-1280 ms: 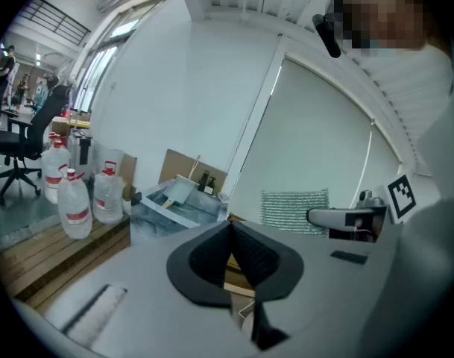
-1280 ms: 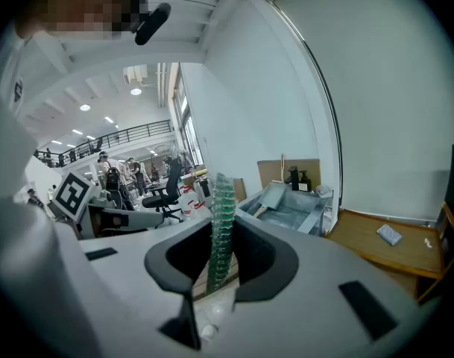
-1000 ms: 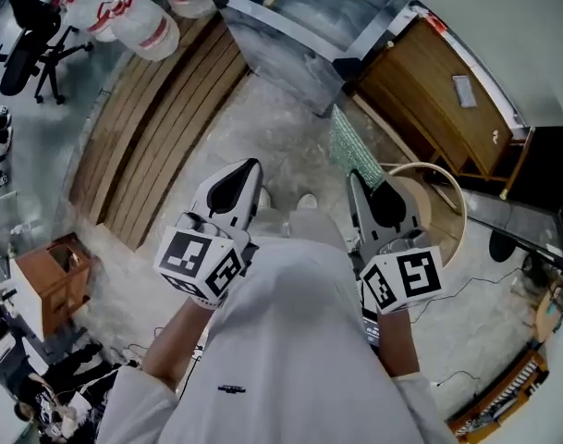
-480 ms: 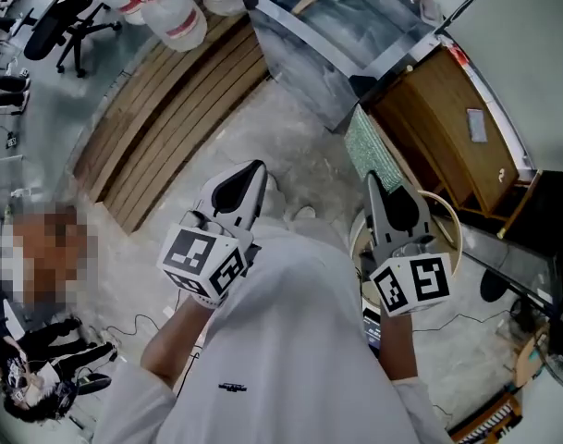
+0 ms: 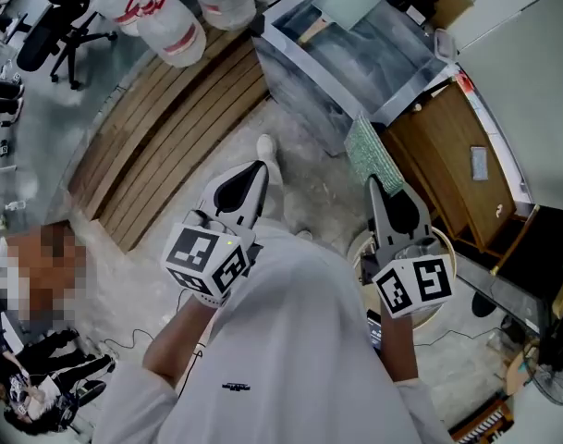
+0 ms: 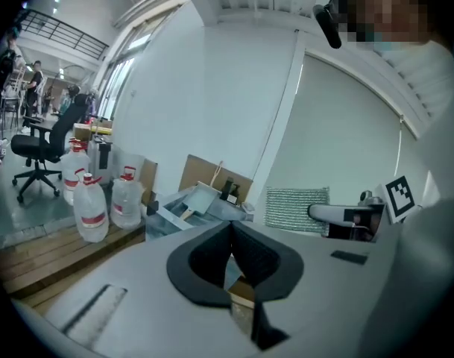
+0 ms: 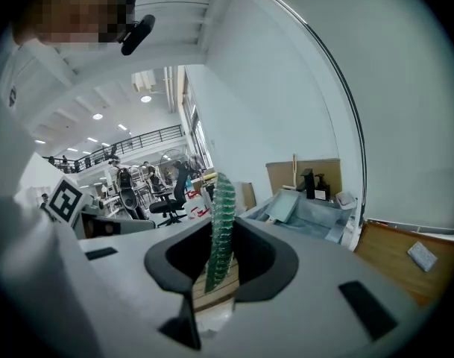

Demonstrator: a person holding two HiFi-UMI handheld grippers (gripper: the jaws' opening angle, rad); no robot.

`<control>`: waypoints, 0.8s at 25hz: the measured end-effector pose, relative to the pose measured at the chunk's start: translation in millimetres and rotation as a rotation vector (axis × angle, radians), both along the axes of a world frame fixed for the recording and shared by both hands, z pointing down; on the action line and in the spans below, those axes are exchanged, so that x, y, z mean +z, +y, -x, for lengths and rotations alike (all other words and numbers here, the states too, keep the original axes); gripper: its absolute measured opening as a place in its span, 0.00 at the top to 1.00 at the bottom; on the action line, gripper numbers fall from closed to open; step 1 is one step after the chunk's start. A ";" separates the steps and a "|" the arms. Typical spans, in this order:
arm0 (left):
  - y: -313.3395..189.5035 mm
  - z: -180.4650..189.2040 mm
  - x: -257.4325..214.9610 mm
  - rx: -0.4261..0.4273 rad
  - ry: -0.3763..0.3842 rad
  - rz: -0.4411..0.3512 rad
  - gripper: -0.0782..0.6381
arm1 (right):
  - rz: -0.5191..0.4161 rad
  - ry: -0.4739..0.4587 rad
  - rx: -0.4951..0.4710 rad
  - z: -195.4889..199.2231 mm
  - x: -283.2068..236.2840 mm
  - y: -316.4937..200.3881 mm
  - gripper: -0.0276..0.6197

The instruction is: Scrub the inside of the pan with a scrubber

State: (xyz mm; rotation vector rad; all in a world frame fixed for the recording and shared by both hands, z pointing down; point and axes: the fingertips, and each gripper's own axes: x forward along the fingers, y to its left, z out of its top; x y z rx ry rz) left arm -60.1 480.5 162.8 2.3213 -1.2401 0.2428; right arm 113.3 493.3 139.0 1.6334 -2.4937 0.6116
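Two notes: right hand-held gripper (image 7: 225,237) pinches the green scrubber (image 7: 223,200) edge-on, so grip firmly; left hand-held gripper (image 6: 230,233) (closed, empty) should open to steady the pan.

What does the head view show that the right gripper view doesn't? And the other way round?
Only the head view shows a shoe on the floor and the marker cube on the right gripper. Only the right gripper view shows the ceiling lights and a high railing far off. Both show the green scrubber pinched in the right gripper's tongs, the sink, the wooden cabinet and the office chair.
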 end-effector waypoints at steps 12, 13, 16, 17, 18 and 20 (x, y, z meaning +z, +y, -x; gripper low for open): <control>-275.2 12.8 -12.5 0.188 0.011 0.015 0.88 | 0.053 0.058 0.163 23.3 -4.5 -264.0 0.85; -291.6 12.0 -12.3 0.199 0.009 0.016 0.88 | 0.051 0.068 0.174 21.4 -5.8 -279.1 0.85; -329.4 3.8 -10.4 0.230 -0.002 0.020 0.88 | 0.058 0.100 0.186 14.0 -6.7 -315.1 0.85; -338.0 0.5 -9.8 0.236 -0.004 0.022 0.88 | 0.066 0.114 0.182 11.2 -5.6 -323.9 0.85; -345.2 -2.8 -9.2 0.239 -0.006 0.024 0.88 | 0.072 0.128 0.175 8.6 -4.4 -331.7 0.85; -356.8 -9.4 -7.7 0.244 -0.008 0.031 0.88 | 0.082 0.149 0.160 2.5 -2.2 -344.4 0.85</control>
